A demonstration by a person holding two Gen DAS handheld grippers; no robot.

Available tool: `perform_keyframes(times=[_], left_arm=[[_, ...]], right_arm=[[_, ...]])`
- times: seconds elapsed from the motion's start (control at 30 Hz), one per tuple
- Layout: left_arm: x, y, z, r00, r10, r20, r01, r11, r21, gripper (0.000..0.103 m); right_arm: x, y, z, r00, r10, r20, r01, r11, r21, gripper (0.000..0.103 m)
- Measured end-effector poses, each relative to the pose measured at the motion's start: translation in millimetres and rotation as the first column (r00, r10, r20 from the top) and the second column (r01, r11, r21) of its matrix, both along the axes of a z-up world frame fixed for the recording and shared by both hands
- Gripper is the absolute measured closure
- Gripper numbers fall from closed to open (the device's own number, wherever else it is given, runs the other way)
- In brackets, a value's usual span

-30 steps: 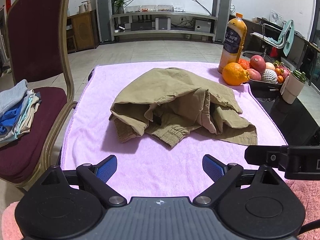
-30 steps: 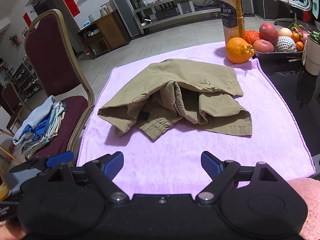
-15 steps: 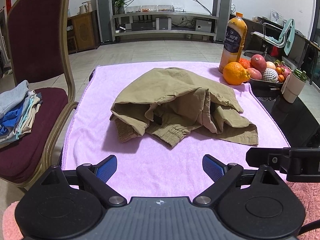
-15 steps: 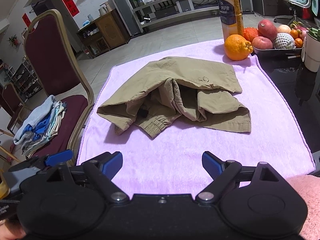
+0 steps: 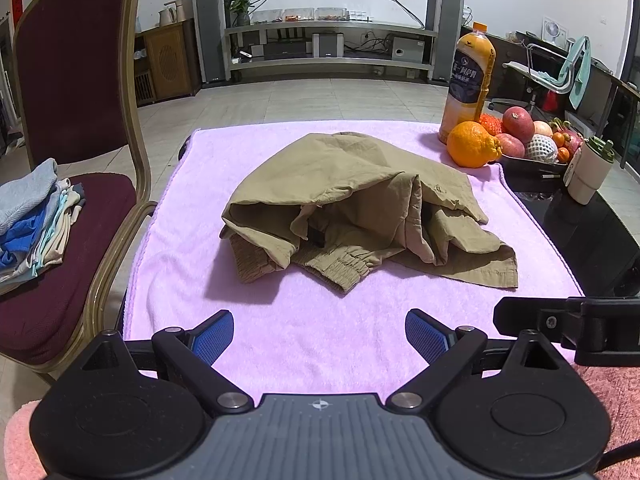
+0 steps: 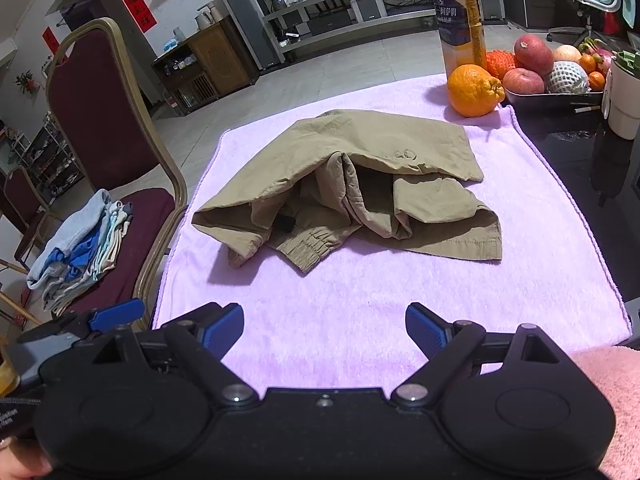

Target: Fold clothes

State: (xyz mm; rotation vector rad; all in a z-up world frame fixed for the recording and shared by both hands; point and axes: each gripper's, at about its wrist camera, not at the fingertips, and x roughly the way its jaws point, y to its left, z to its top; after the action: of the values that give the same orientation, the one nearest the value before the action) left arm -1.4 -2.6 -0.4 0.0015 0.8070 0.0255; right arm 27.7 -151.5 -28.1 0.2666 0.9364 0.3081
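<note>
A crumpled khaki garment (image 5: 360, 208) lies in a heap in the middle of a pink towel (image 5: 288, 332) spread over the table; it also shows in the right wrist view (image 6: 360, 184) on the same towel (image 6: 340, 312). Its elastic cuff points toward me. My left gripper (image 5: 319, 334) is open and empty above the towel's near edge, short of the garment. My right gripper (image 6: 325, 328) is open and empty, beside it to the right. The right gripper's finger shows at the right of the left wrist view (image 5: 560, 320).
A maroon chair (image 5: 68, 128) stands left of the table with a stack of folded clothes (image 5: 32, 220) on its seat. At the far right are a juice bottle (image 5: 468, 80), a large orange (image 5: 472, 144), a fruit tray (image 5: 536, 156) and a white cup (image 5: 588, 172).
Both grippers have shifted slightly; the garment sits a little further left and up in the right wrist view. Nothing was taken hold of, and both grippers stay open.
</note>
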Motion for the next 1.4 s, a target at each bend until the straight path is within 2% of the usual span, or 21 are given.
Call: perform_keyframes(times=[1.23, 1.4], left_arm=[[2.4, 1.1, -2.6, 1.0, 0.006, -0.011, -0.006, 1.0, 0.002, 0.009], [7.0, 15.9, 0.8, 0.999, 0.045, 0.007, -0.045, 0.999, 0.004, 0.009]], right_arm=[[2.1, -1.5, -2.0, 1.0, -0.003, -0.008, 0.003, 1.0, 0.004, 0.014], [6.3, -5.5, 1.8, 1.0, -0.016, 0.015, 0.016, 0.999, 0.033, 0.014]])
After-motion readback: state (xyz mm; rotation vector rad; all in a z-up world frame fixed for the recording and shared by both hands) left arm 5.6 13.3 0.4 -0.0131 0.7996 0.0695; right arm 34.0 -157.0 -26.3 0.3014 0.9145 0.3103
